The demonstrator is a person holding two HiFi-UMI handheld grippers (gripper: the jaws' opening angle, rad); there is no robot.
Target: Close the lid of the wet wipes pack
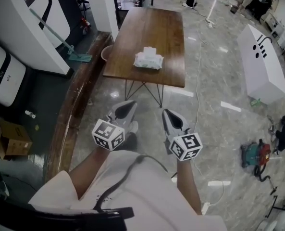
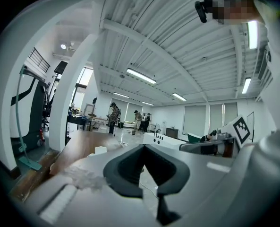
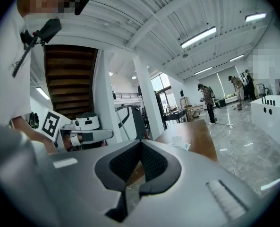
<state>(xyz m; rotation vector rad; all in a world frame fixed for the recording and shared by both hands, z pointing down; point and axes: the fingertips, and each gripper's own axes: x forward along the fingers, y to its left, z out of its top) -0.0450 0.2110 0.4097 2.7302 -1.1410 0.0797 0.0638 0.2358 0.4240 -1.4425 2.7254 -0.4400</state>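
Observation:
The wet wipes pack (image 1: 148,60) lies near the front end of a long wooden table (image 1: 171,37), its white lid flap standing up. Both grippers hang in the air over the floor, short of the table's near edge and well apart from the pack. My left gripper (image 1: 129,108) is shut with nothing in it. Next to it my right gripper (image 1: 169,115) is also shut and empty. From the left gripper view the pack (image 2: 100,150) shows small beyond the closed gripper (image 2: 143,147). The right gripper view has the pack (image 3: 180,144) just past the gripper (image 3: 140,143).
A white bench-like cabinet (image 1: 262,64) stands to the right of the table. Cables and a red-green tool (image 1: 255,154) lie on the tiled floor. To the left are a raised wooden kerb (image 1: 72,114), a cardboard box (image 1: 12,139) and a mop (image 1: 60,38). People stand far off (image 2: 114,117).

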